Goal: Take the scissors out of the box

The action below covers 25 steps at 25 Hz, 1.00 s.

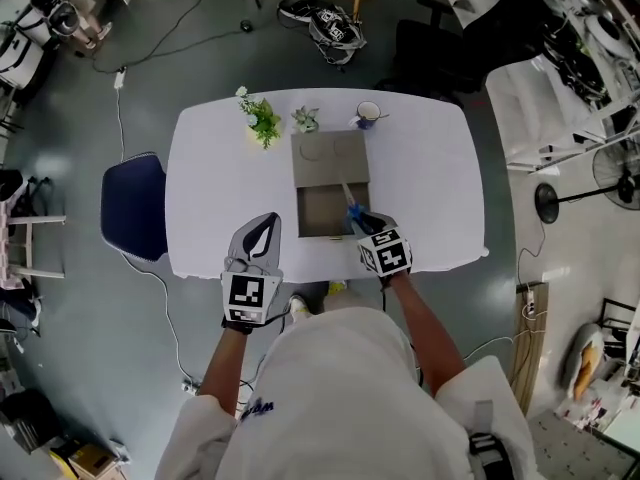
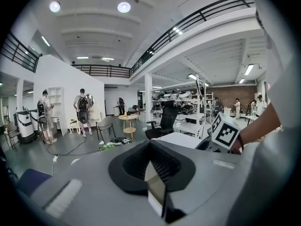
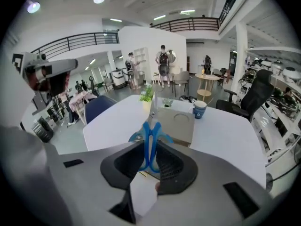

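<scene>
Head view: the right gripper [image 1: 354, 220] is closed on a pair of scissors [image 1: 349, 203] at the lower right corner of the open cardboard box [image 1: 322, 218], near the centre of the frame. The blue handles sit at the jaw tips and the pale blades slant toward the upper left across the box opening. The left gripper [image 1: 261, 230] hangs at the lower left over the edge of the white table [image 1: 220, 178], well apart from the box.

Left gripper view: the left gripper [image 2: 150, 166] has its ribbed jaws drawn together with nothing between them. The room lies beyond, and neither the box nor the scissors is in sight.

Right gripper view: the scissors [image 3: 149, 140] stand upright at the centre of the frame. The right gripper [image 3: 151, 166] clamps the blue handle loops side to side, and the blades rise past the jaw tips toward the box [image 3: 181, 124] on the table behind.

The scissors look light and rigid, metal blades on smooth plastic handles. The handles seem the sensible place to hold them, though a narrow pinch on slick plastic could let the tool pivot or slip. The tips, jutting well ahead of the jaws, could catch the box wall.
</scene>
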Available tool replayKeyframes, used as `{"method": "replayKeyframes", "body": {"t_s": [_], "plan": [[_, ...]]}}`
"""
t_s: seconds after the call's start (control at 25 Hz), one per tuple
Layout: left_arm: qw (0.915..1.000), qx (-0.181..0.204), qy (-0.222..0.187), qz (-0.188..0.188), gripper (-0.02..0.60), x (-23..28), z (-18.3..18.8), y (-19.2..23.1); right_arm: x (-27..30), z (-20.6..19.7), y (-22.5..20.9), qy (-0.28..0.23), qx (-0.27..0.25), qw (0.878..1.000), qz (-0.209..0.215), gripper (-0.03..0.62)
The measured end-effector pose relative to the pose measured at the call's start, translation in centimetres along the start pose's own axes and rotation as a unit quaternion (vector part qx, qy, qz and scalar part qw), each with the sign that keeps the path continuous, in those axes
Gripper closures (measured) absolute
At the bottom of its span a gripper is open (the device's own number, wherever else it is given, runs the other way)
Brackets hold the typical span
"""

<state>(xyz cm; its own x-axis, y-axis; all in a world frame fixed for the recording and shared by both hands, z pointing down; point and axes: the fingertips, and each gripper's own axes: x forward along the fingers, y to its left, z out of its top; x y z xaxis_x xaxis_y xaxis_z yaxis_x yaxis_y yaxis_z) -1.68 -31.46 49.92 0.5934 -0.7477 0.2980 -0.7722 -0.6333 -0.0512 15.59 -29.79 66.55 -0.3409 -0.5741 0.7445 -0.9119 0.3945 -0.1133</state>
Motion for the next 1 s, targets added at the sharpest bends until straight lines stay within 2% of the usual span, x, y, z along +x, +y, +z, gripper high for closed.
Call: {"method": "replayKeyframes", "body": {"t_s": [0.24,0.52,0.72,0.92,1.0], "plan": [[0.9998,0.004,-0.018,0.012,0.580,0.3,2.7,1.5,-6.1,6.0,0.1,-0.100,0.019,0.995,-0.016,0.508],[0.9990,0.011,-0.041,0.013,0.580,0.5,5.0,2.2,-12.1,11.9,-0.2,-0.195,0.011,0.980,-0.025,0.508],[0.9971,0.030,-0.068,0.012,0.580,0.4,7.3,2.5,-16.0,14.5,-0.3,-0.249,0.005,0.968,-0.033,0.508],[0.9970,0.010,-0.076,0.014,0.580,0.4,8.2,2.5,-19.2,16.5,0.3,-0.295,-0.010,0.955,-0.025,0.507],[0.9962,0.014,-0.084,0.016,0.580,0.2,8.7,2.1,-20.3,17.2,0.5,-0.315,-0.008,0.949,-0.021,0.508]]}}
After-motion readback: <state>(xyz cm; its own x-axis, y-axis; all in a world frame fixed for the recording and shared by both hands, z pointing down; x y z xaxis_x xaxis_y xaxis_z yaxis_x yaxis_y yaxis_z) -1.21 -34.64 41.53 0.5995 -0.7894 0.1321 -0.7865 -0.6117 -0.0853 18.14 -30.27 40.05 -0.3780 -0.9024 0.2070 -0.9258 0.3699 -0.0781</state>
